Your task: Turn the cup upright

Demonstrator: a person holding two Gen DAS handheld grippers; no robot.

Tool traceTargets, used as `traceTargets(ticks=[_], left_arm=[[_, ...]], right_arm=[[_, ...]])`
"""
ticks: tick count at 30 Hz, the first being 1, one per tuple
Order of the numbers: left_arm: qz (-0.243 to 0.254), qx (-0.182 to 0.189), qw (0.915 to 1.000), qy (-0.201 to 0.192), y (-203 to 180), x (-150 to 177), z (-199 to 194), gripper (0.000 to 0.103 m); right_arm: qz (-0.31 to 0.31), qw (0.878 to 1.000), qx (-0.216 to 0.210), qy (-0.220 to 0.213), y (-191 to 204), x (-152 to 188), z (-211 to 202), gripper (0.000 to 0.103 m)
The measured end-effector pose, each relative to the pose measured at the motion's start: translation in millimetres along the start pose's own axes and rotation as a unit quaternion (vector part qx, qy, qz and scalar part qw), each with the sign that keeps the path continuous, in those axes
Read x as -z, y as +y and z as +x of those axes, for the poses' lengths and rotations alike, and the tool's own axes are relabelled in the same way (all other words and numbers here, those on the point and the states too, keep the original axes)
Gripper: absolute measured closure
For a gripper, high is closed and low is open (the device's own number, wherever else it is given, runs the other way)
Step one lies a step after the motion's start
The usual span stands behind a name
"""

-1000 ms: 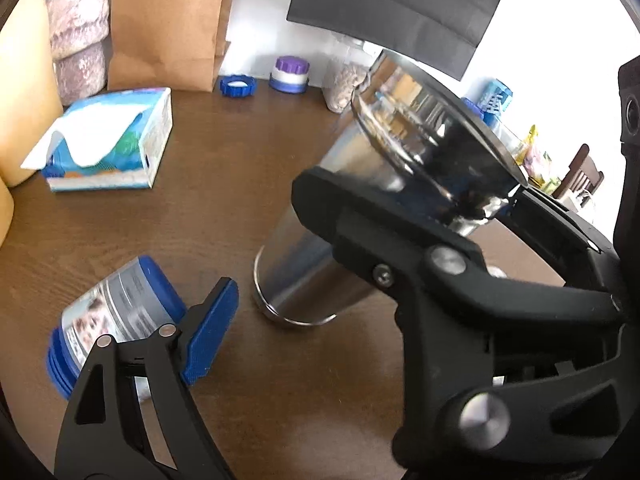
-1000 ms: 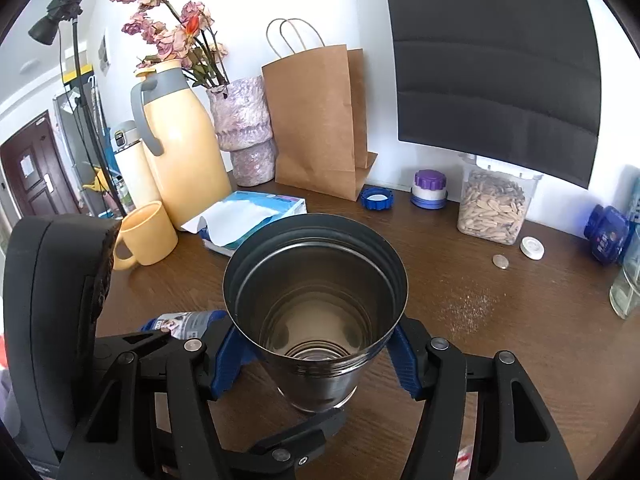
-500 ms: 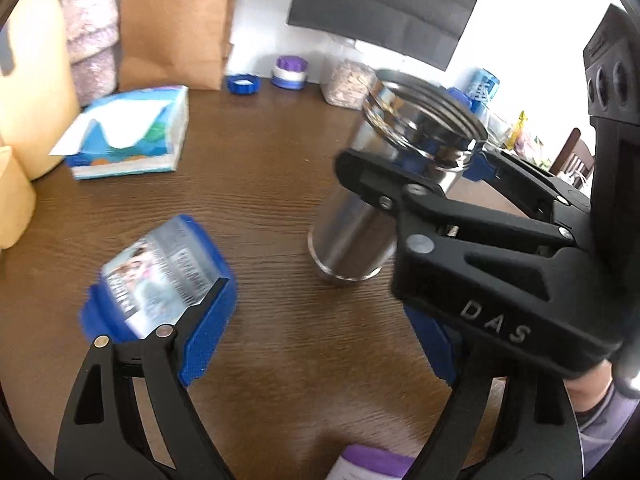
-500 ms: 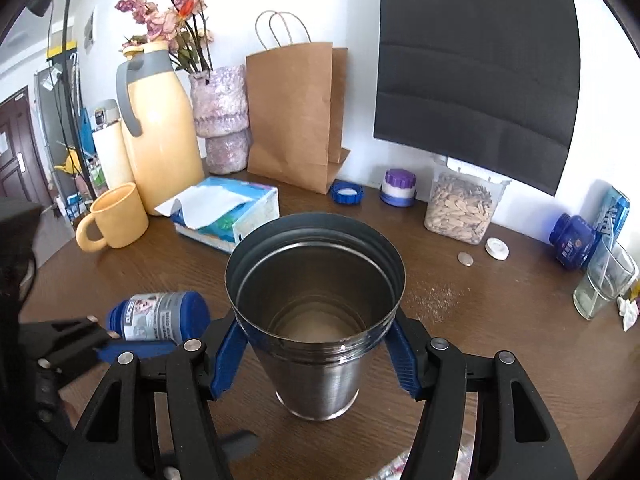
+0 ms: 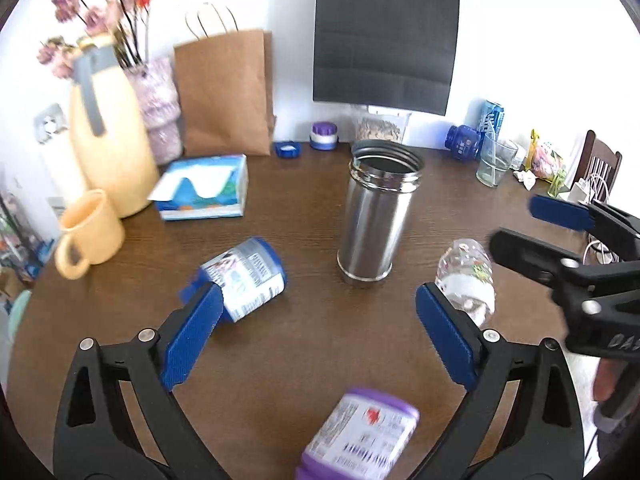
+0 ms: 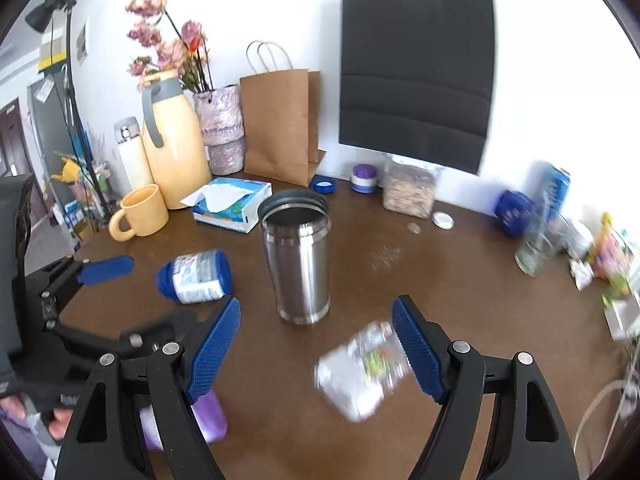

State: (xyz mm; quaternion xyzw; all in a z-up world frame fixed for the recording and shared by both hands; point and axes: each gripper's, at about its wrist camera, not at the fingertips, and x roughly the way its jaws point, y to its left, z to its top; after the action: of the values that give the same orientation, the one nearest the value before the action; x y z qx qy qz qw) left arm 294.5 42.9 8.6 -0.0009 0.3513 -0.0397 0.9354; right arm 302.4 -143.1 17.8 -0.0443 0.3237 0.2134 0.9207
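Observation:
The steel cup (image 5: 376, 216) stands upright on the brown table (image 5: 320, 344), mouth up, and shows in the right wrist view (image 6: 298, 264) too. My left gripper (image 5: 320, 340) is open and empty, pulled back from the cup. My right gripper (image 6: 316, 344) is open and empty, also back from the cup. Each gripper shows at the edge of the other's view: the right one (image 5: 560, 232) and the left one (image 6: 100, 280).
A blue-capped jar (image 5: 244, 276) lies left of the cup, a clear plastic bottle (image 5: 468, 280) lies to its right, a purple-capped jar (image 5: 360, 436) lies near me. A tissue box (image 5: 204, 188), yellow mug (image 5: 88, 232), jug (image 5: 108, 136), paper bag (image 5: 224, 92) and glass (image 5: 494, 160) stand further back.
My right gripper has opened and let go of the cup, which now stands alone on the table. Both grippers have drawn back from it.

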Motion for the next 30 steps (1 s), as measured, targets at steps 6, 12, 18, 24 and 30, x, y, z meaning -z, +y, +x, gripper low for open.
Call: traceTargets(ticks=[6, 12, 18, 24, 30], left_arm=[[0.005, -0.015, 0.9993, -0.035, -12.8, 35.7, -61.2, 0.000], [0.010, -0.028, 0.9982, -0.052, -25.3, 78.8, -118.5, 0.000], [0.029, -0.036, 0.9954, -0.084, -23.1, 137.5, -180.5, 0.000], [0.002, -0.047, 0.9931, -0.107, -17.9, 182.9, -213.0, 0.000], [-0.013, -0.054, 0.9907, -0.124, -20.5, 187.3, -224.3, 0.000]], right_arm=[[0.022, 1.000, -0.002, 0.009, 6.6, 43.2, -59.5, 0.021], [0.050, 0.999, 0.004, -0.007, 27.1, 88.0, -117.6, 0.021], [0.049, 0.997, 0.026, -0.045, 60.6, 138.7, -169.6, 0.021], [0.064, 0.994, 0.025, -0.087, 81.1, 189.6, -205.4, 0.021], [0.059, 0.995, 0.026, -0.073, 93.1, 197.7, -203.0, 0.021]])
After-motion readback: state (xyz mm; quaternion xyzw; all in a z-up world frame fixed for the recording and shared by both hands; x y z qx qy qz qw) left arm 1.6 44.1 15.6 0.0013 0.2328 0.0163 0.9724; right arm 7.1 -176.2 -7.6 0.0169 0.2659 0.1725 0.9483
